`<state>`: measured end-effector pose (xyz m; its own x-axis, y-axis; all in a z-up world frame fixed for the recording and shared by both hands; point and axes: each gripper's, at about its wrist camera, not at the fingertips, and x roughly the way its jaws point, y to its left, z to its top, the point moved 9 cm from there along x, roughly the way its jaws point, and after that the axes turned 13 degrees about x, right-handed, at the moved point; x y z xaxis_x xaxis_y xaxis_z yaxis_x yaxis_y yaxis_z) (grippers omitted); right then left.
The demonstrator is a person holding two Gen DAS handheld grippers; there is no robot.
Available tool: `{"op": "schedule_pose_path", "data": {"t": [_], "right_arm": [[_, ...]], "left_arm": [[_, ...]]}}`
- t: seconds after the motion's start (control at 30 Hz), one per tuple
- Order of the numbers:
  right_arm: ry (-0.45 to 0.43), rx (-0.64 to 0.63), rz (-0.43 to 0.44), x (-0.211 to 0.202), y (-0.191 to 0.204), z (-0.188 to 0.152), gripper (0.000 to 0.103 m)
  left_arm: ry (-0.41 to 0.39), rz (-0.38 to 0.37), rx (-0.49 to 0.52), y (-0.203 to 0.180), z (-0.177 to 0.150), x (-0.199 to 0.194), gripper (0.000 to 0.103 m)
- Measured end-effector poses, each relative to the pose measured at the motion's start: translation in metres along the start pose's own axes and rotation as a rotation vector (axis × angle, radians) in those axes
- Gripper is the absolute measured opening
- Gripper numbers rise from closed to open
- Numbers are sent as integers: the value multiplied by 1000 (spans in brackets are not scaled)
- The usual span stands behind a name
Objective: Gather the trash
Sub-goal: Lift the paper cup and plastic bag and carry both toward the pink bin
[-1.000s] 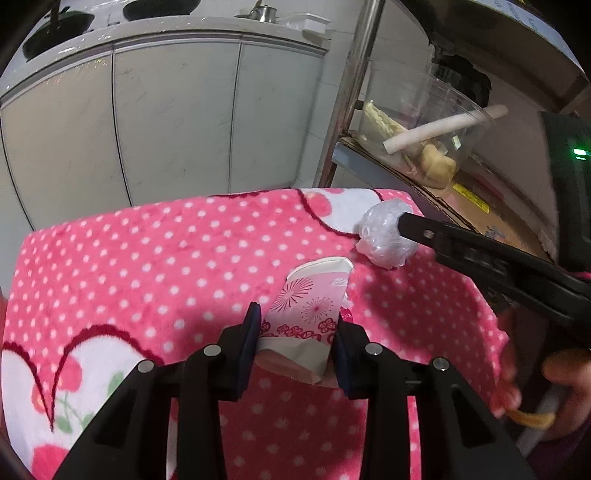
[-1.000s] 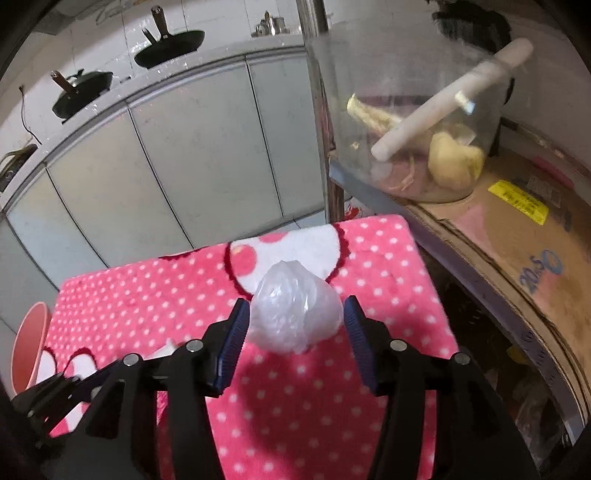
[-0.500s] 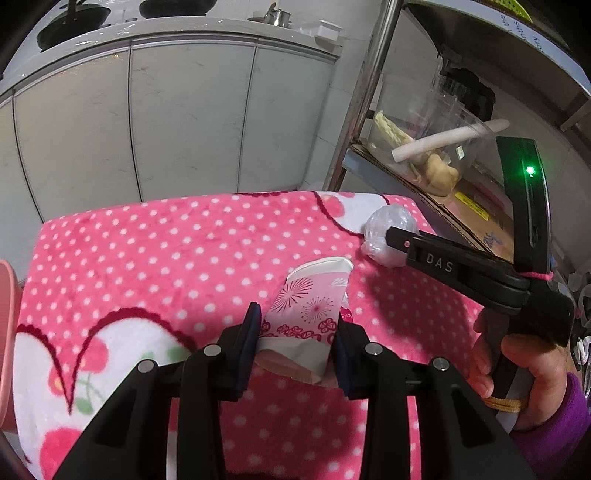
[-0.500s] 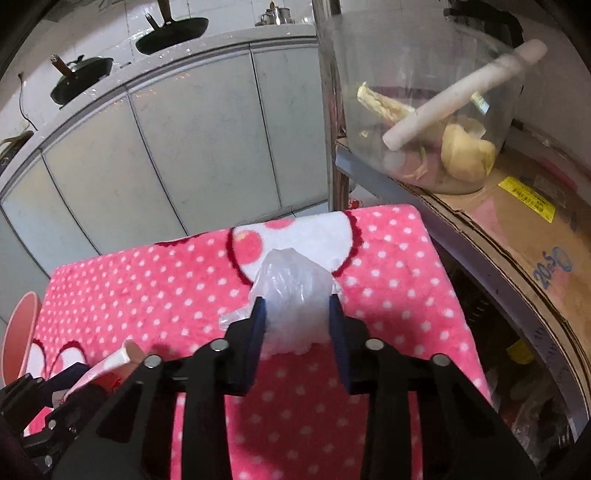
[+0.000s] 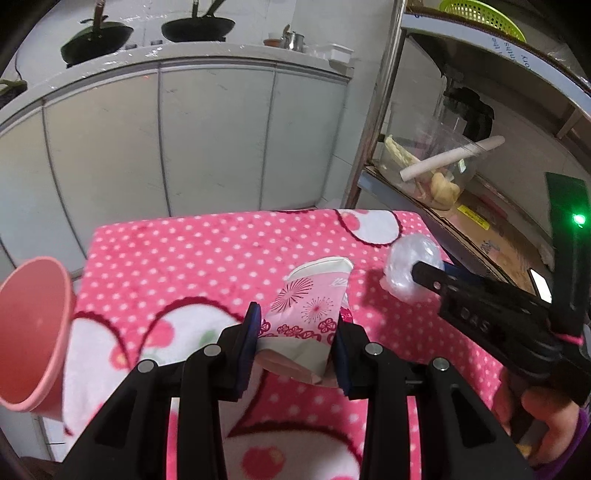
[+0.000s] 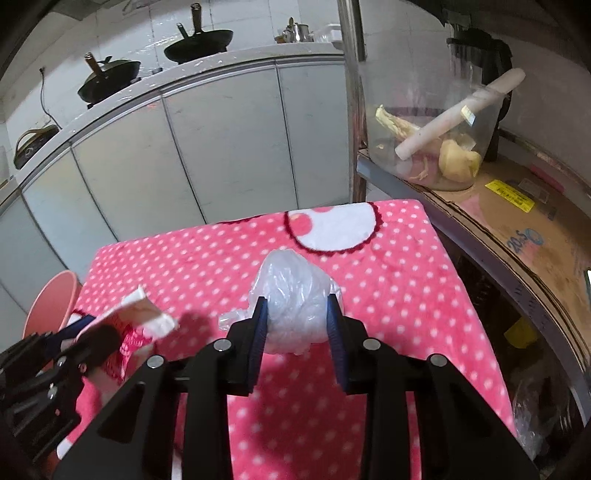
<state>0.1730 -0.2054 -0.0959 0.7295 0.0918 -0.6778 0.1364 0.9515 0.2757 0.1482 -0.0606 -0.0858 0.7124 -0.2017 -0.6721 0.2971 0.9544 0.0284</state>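
We have the left gripper [image 5: 297, 330] clamped on a crushed paper cup [image 5: 308, 310], pink flower print with a white rim, both blue pads pressed on its sides, rim pointing away from us and tilted. The cup looks lifted off the pink polka-dot blanket [image 5: 207, 258] that covers the table, though we cannot tell for sure whether its base touches. In the right wrist view the same cup [image 6: 138, 319] shows at lower left, held in the left gripper [image 6: 81, 338] above the blanket's left side. Our right gripper [image 6: 295, 323] is closed on a crumpled clear plastic bag [image 6: 291, 295], a rounded wad squeezed between the pads with a loose flap sticking out left; it hangs over the blanket [image 6: 388, 295] about mid-width, shadow beneath. From the left wrist view the bag [image 5: 412, 266] sits at the tip of the right gripper [image 5: 424, 271], near the blanket's right edge, a hand [image 5: 546, 417] on the handle at lower right. A pink bin [image 5: 33, 332] with an open mouth stands just off the blanket's left edge; it also shows in the right view [image 6: 53, 302]. Past the far edge are grey cabinet doors [image 5: 214, 140] under a counter with two black woks [image 5: 199, 27]. Right of the far right corner a metal shelf [image 6: 443, 206] carries a clear plastic container [image 6: 432, 122] with a white rolling pin [image 6: 458, 114] leaning in it and yellowish scraps at the bottom.
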Motion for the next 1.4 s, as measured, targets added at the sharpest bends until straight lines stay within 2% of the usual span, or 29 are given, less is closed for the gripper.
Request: {"op": "schedule_pose_path", "data": {"t": [0.3, 0.67, 1.4], "right_arm": [[-62, -49, 0, -52, 21, -13, 32], [-107, -68, -3, -86, 29, -18, 32], [-156, -126, 16, -119, 64, -25, 32]], "left_arm": [[-35, 48, -16, 11, -6, -39, 35], [-94, 72, -1, 6, -2, -76, 35], [-153, 121, -20, 22, -8, -122, 35]]}}
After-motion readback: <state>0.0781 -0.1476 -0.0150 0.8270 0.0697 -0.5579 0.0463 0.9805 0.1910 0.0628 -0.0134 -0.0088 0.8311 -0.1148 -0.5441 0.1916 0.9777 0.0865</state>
